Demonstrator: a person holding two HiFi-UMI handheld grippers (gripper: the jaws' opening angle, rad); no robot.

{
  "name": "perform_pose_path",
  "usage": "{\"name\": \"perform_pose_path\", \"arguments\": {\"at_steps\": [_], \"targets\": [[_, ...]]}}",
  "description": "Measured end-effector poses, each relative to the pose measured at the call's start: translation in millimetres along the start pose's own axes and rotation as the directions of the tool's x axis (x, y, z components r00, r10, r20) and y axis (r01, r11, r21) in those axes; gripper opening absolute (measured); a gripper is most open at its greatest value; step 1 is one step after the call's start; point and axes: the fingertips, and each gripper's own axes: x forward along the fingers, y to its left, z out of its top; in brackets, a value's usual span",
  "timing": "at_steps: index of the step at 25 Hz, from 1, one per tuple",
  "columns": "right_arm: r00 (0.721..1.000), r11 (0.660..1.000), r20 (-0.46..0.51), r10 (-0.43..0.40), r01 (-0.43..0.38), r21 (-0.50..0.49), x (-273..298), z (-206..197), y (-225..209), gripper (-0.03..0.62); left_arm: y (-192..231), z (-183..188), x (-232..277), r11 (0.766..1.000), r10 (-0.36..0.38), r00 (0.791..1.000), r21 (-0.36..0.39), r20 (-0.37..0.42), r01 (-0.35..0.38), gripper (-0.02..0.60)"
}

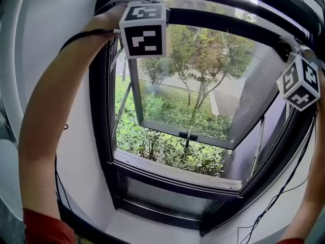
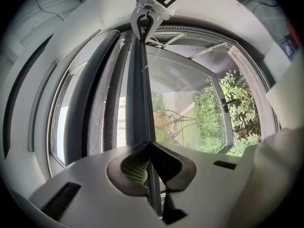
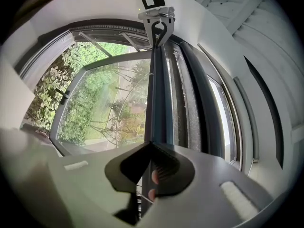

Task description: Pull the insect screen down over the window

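The insect screen's dark pull bar [image 1: 223,22] runs across the top of the window opening. A strip of mesh [image 1: 213,4] shows above it. My left gripper [image 1: 152,15] is shut on the bar's left end, largely hidden behind its marker cube. My right gripper [image 1: 287,46] is shut on the right end. In the left gripper view the bar [image 2: 140,94] runs from my clamped left gripper [image 2: 150,148] to the right gripper [image 2: 148,13]. In the right gripper view the bar [image 3: 156,99] leaves my right gripper [image 3: 151,148] toward the left gripper [image 3: 159,20].
The glass sash [image 1: 152,98] is swung outward, with its handle [image 1: 188,135] at the bottom. Shrubs and a path lie outside. The dark window frame [image 1: 101,116] and sill [image 1: 172,173] enclose the opening. White walls flank both sides, and cables [image 1: 274,197] hang at the lower right.
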Motion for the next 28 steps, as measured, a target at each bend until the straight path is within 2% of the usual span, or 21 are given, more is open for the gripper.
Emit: {"name": "perform_pose_path", "arguments": {"at_steps": [11,28], "targets": [[0.999,1.0,0.033,0.018,-0.018,0.011,-13,6,38,0.028,-41,2,-2,0.999,-0.033,0.999,-0.009,0.026,0.033,0.023],[0.996,0.999,0.084,0.023,-0.026,0.043,-34,15,93,0.026,-96,0,-16,1.0,-0.017,0.998,-0.021,0.062,0.018,0.021]]}}
